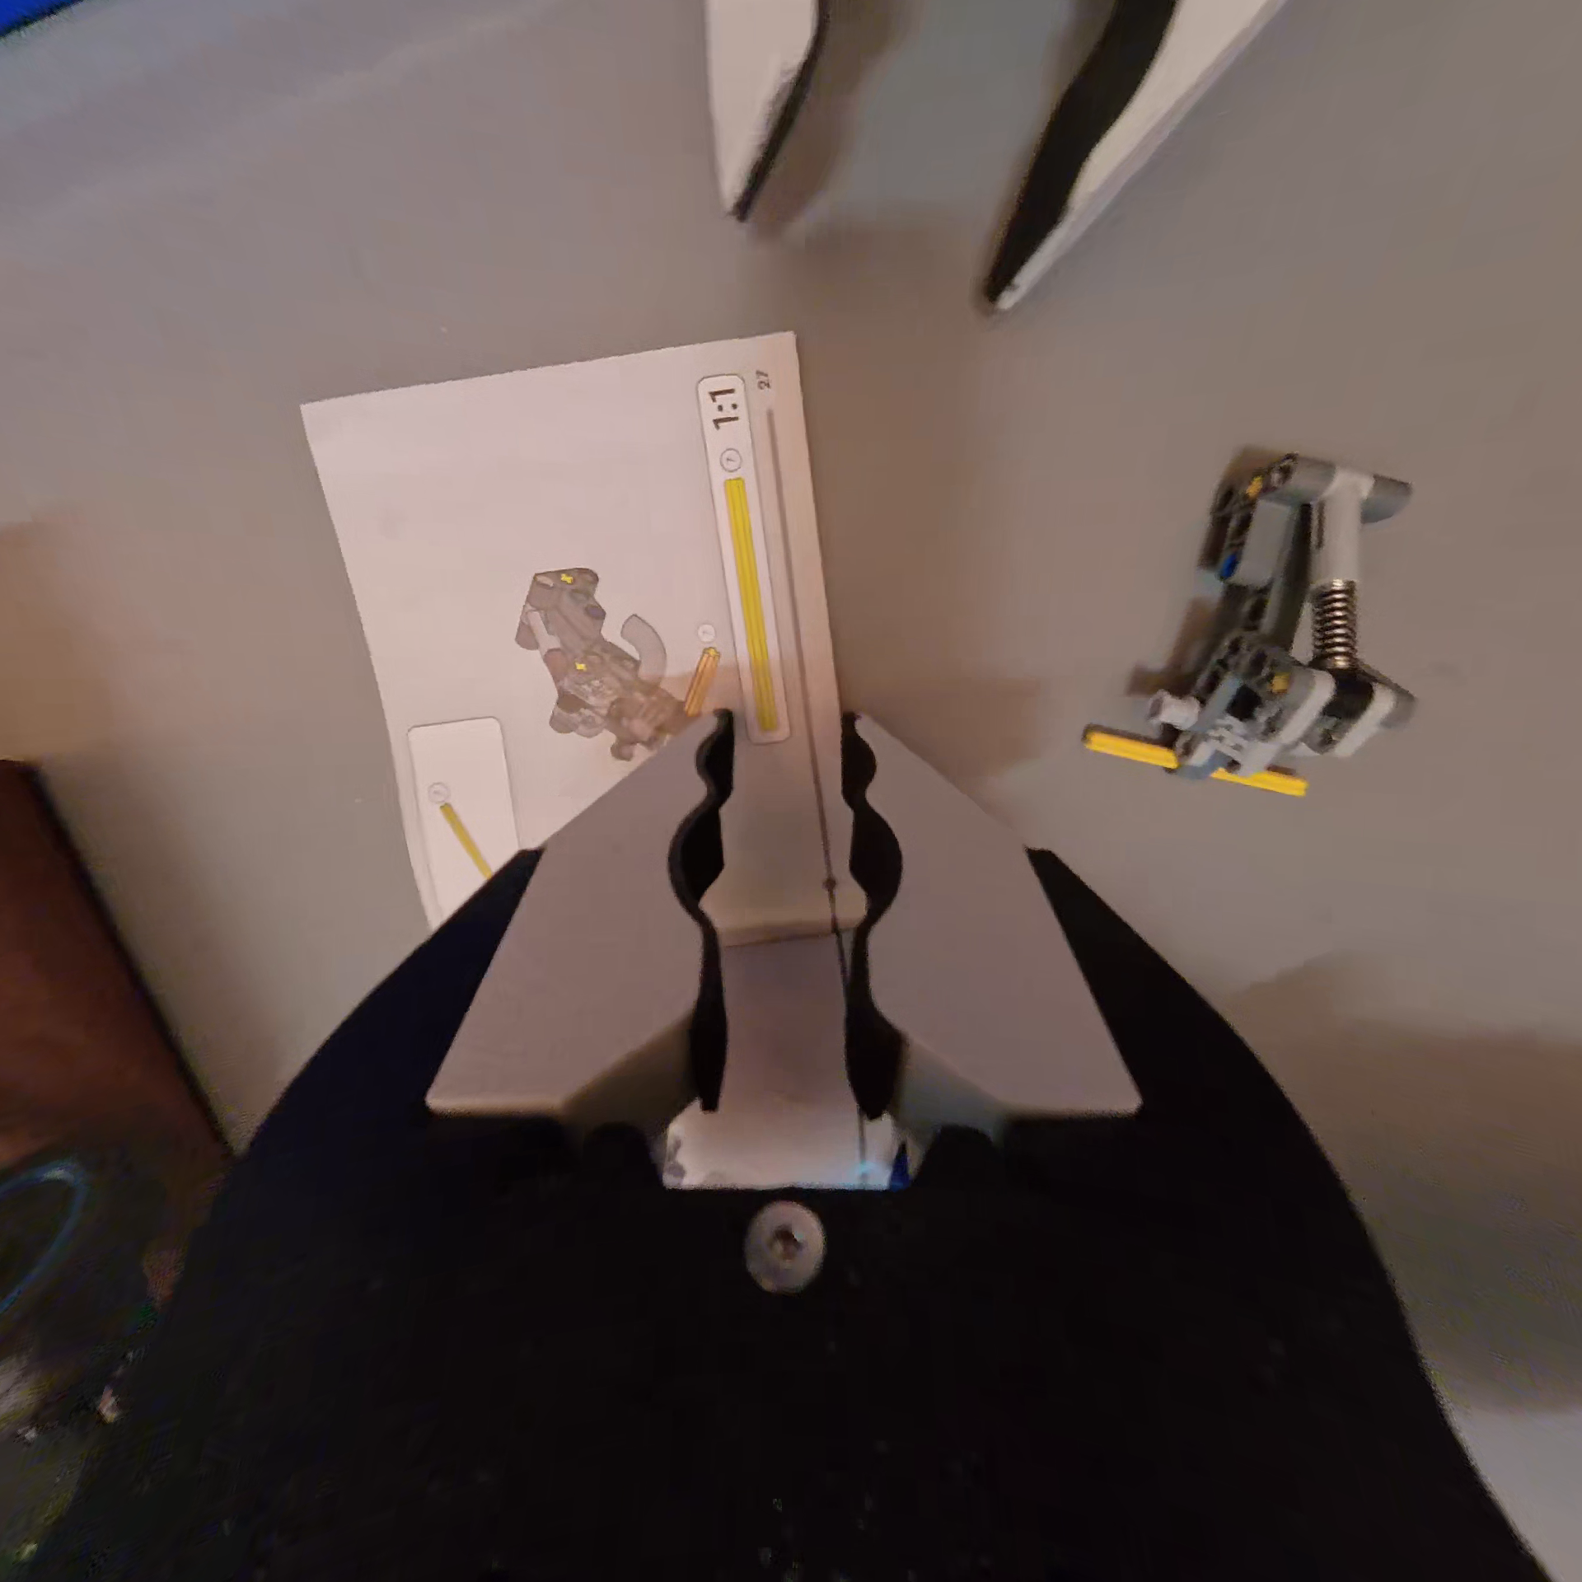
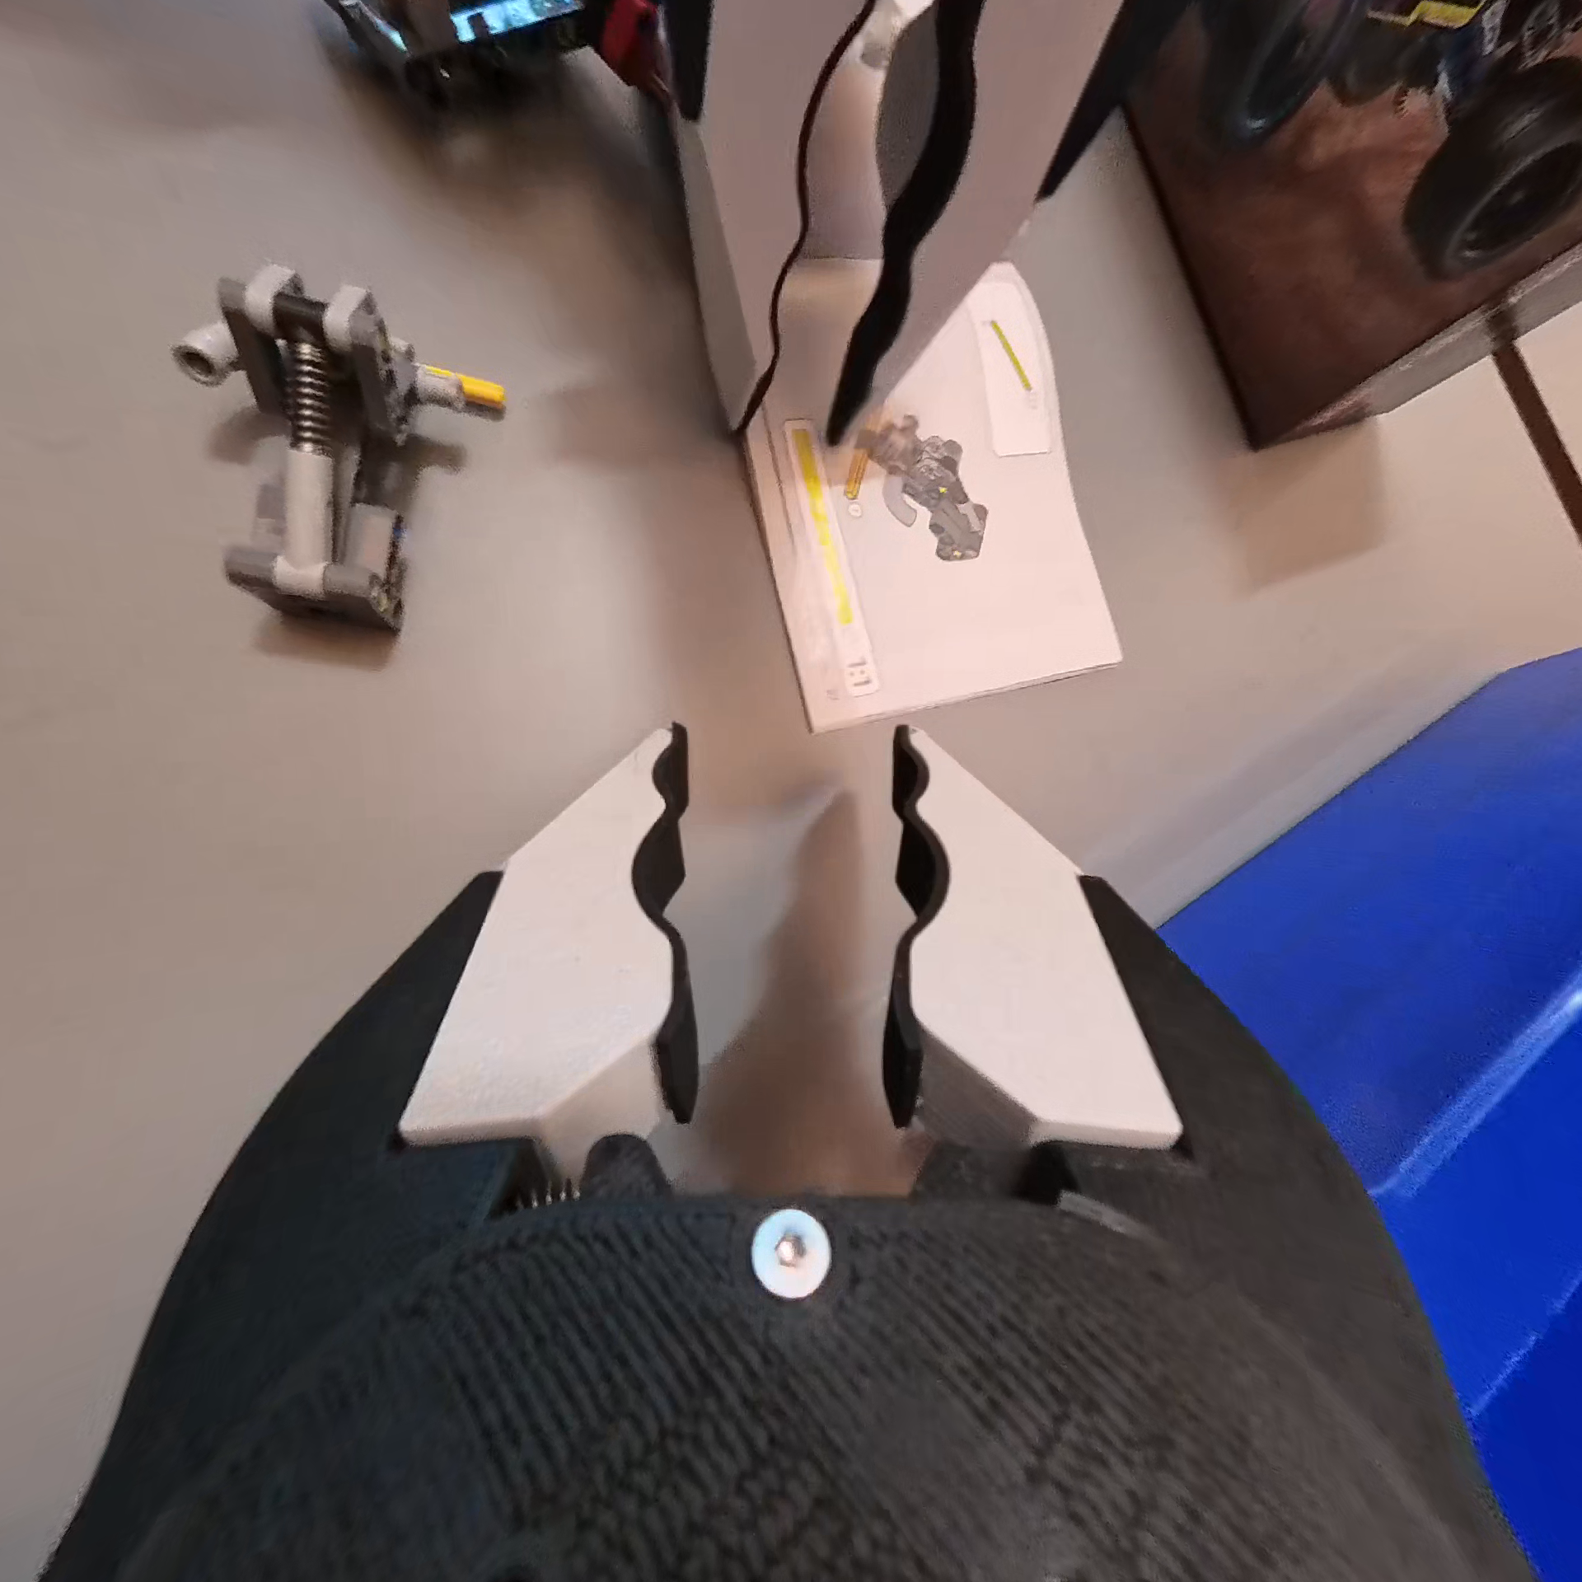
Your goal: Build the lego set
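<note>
A grey lego assembly [image 1: 1275,633] with a metal spring and a yellow axle [image 1: 1194,760] lies on the grey table, to the right of my left gripper [image 1: 789,728]. That gripper is open and empty, its tips over the near right corner of the instruction sheet [image 1: 556,514]. My right gripper [image 2: 788,736] is open and empty, just short of the sheet [image 2: 967,582]. The assembly [image 2: 317,454] lies to its far left. Each gripper shows in the other's view: the right one [image 1: 869,252] at the top, the left one [image 2: 788,428] standing over the sheet.
A blue bin [image 2: 1412,942] stands to the right of my right gripper. A brown box [image 2: 1370,214] with a vehicle picture sits beyond the sheet and also shows in the left wrist view [image 1: 68,942]. A dark object [image 2: 445,43] lies at the far edge. A thin dark cord [image 2: 796,214] hangs by the left gripper. The grippers' ends are close to 9 cm from one another.
</note>
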